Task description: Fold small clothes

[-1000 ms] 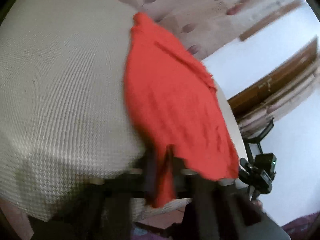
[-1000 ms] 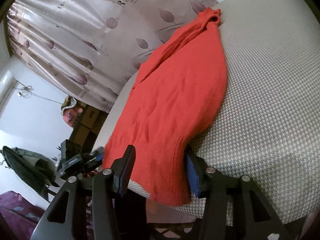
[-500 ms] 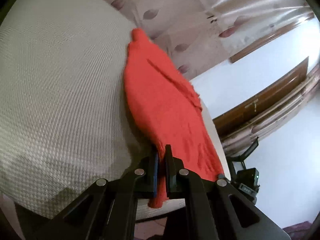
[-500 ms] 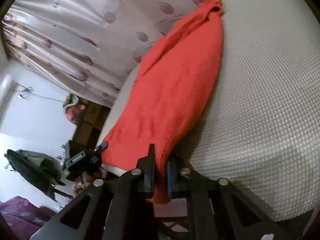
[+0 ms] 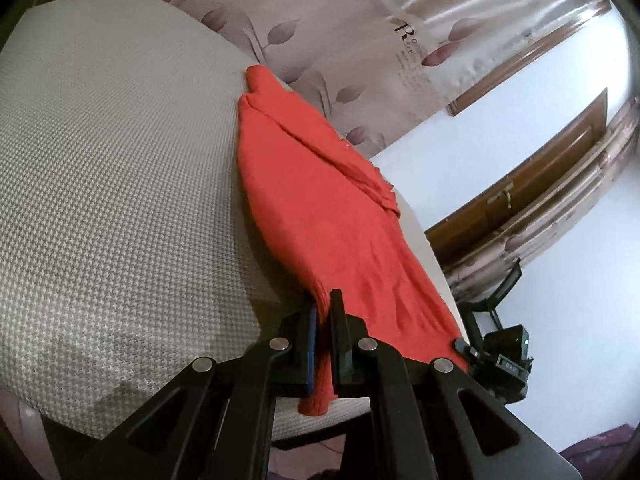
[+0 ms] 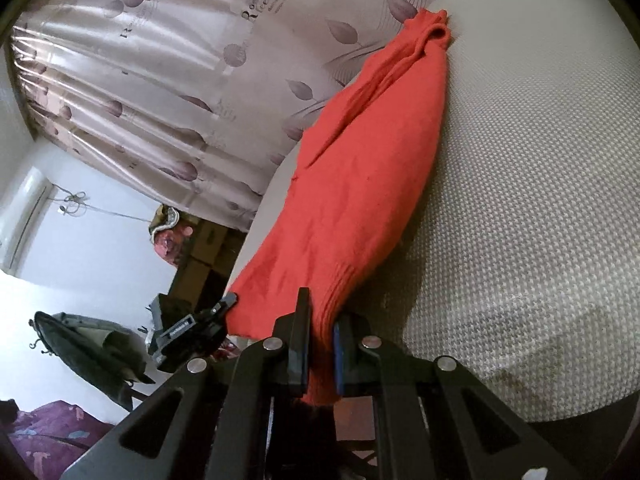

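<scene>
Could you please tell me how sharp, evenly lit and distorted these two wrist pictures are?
Left wrist view: sharp, strong fisheye bending of the door frame, soft shadow beside the red garment, which the left gripper clamps. Right wrist view: also sharp, sheen on the curtain, dark vignette corners, right gripper pinching the same garment.

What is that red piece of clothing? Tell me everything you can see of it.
The red garment looks like a soft orange-red knit, with ribbing at the near hem. It lies lengthwise, already doubled over, along one side of the grey-white woven surface, its bunched narrow end farthest from the cameras. A loose fold, perhaps a sleeve, runs along its top. The left tool and the right tool each pinch the near hem, which hangs over the surface's edge.
</scene>
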`<state>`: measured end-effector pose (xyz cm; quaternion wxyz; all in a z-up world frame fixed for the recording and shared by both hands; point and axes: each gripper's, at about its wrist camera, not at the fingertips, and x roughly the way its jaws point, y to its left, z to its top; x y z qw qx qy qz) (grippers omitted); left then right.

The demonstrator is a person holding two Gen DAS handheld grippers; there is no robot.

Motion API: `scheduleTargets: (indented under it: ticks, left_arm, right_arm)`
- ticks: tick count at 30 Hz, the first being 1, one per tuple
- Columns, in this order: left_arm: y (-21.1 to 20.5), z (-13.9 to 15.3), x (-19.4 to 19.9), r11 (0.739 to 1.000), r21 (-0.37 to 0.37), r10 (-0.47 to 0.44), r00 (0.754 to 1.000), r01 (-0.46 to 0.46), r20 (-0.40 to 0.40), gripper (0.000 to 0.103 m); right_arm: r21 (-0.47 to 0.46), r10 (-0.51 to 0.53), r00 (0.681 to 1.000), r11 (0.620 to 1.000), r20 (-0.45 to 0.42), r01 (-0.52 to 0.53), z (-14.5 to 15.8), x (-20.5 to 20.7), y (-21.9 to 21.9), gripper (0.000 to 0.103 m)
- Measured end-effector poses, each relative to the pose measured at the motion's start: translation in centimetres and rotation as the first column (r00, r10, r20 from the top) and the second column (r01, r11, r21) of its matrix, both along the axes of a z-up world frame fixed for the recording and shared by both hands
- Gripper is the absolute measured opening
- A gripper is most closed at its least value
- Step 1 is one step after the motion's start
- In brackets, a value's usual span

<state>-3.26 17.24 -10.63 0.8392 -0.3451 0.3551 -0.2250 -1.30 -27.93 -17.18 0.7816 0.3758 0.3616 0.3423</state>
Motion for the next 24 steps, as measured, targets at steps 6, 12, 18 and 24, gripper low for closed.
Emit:
scheduleTargets:
  ticks: [6,12,18,24]
  left_arm:
    - [-0.4,1.0,-0.1,1.0,0.014,-0.006,0.999,0.005,0.035,0.005]
    - [-0.1,0.6,-0.6,1.0,0.009,-0.008,1.0,0.007,0.023,0.005]
    - [-0.1,1.0,-0.8,1.0,0.012,-0.009,0.999,0.009,0.035,0.005]
    - [-0.2,0.9,-0.4,0.998,0.054,-0.016,1.0,0.015,0.022,0.005]
  right_arm:
    - [0.012,0.007,1.0,1.0,0.024,-0.007,0.8,-0.2,0.1,0.01]
    - [0.021,0.01,1.0,1.0,0.029,-0.011,0.8,-0.7,0.0,0.01]
    - [0.044,0.009,0.999,0.999,0.036,-0.011,0.9,-1.2,-0.1,0.01]
    - [0.023,-0.001,0.999,1.0,0.032,0.0,1.0,-1.7,0.0,0.01]
